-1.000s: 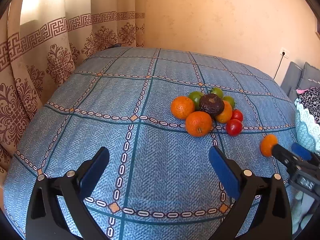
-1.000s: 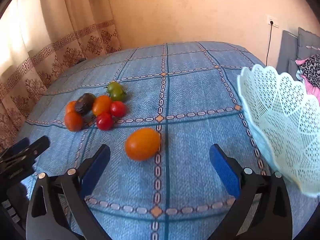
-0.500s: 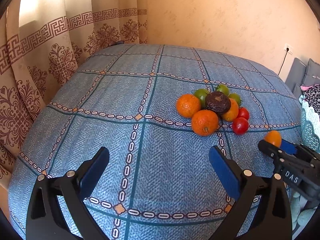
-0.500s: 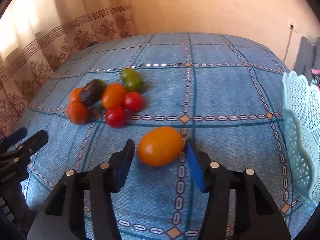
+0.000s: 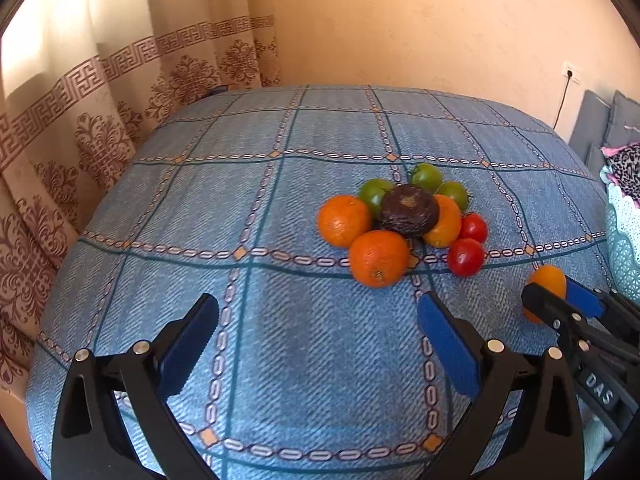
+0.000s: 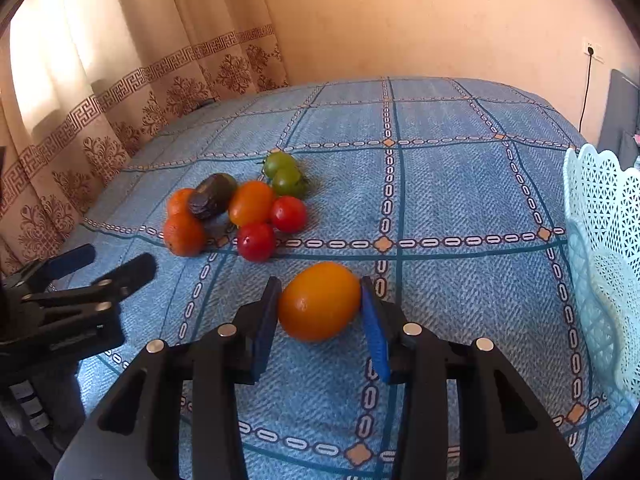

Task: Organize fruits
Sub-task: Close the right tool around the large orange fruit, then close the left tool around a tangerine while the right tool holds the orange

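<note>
My right gripper [image 6: 320, 285] is closing its jaws on an orange-yellow oval fruit [image 6: 320, 304] that lies on the blue cloth; both blue pads touch its sides. The left wrist view shows the same fruit [image 5: 546, 278] between the right gripper's fingers [image 5: 538, 300]. My left gripper [image 5: 316, 304] stands open over bare cloth, nothing between its fingers. Beyond it lies a pile: two oranges [image 5: 378, 258], a dark avocado [image 5: 408, 210], an orange tomato, green tomatoes [image 5: 426, 176] and red tomatoes [image 5: 465, 256].
A pale blue lattice basket [image 6: 604, 216] stands at the right edge of the bed. Patterned curtains [image 5: 100, 120] hang on the left, with a plain wall behind. Grey cushions and a patterned cloth [image 5: 624, 164] sit at the far right.
The right gripper's jaws went from wide apart to closed around the orange-yellow fruit. The left gripper shifted slightly; the pile now appears a little closer and more central.
</note>
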The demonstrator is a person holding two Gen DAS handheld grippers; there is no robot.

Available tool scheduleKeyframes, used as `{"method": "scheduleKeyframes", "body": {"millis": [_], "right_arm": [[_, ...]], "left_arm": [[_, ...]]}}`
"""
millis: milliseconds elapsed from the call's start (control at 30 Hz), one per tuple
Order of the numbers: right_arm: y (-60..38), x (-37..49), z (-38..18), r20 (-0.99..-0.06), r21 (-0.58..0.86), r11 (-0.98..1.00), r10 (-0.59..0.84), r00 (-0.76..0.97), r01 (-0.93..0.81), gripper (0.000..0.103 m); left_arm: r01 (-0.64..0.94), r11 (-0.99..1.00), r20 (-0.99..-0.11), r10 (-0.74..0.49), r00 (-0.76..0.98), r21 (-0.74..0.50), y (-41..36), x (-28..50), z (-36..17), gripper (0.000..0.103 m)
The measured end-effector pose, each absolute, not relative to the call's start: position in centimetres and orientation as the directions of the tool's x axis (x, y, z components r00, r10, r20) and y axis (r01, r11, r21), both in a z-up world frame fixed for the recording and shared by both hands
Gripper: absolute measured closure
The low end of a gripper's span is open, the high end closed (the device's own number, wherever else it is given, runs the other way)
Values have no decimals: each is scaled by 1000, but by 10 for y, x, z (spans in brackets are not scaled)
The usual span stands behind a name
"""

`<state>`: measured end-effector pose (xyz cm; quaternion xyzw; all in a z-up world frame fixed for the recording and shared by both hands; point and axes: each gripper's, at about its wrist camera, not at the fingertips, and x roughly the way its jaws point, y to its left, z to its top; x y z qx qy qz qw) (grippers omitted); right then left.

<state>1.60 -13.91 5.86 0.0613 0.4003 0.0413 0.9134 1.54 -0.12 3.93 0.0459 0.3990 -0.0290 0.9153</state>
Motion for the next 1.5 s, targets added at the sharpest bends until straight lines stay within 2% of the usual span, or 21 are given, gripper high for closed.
{"method": "scheduleKeyframes", "body": {"millis": [133,233,400,567,667,733,767,800,1500], "right_arm": [[-143,14,58,-724,168,986,136,676,-18,62],[-144,13,54,-728,177,984,145,670,-20,62],[-145,12,52,-727,179,984,150,670,-26,62],[-144,14,48,-731,179,983,153,665,-29,62],[-143,13,49,-729,180,983,154,666,-31,62],[-143,13,48,-729,181,983,155,666,-31,62],[-143,13,49,-729,181,983,155,666,-31,62],[-143,13,49,-729,181,983,155,667,-31,62],[-147,2,64,-672,229,973,186,717,-38,62]], "left_arm": [[115,992,-750,-39,661,50,-10,24,33,5],[130,991,-759,-63,648,29,-13,33,28,11],[155,988,-762,-97,640,5,-16,46,27,28],[157,987,-766,-130,629,-39,-15,58,22,34],[156,986,-775,-149,614,-65,-12,61,18,44],[168,982,-768,-175,615,-89,-10,60,19,53],[183,977,-763,-202,614,-111,-9,59,20,61],[189,975,-761,-211,614,-118,-9,58,20,64],[156,980,-713,-197,673,-123,5,11,44,64]]}}
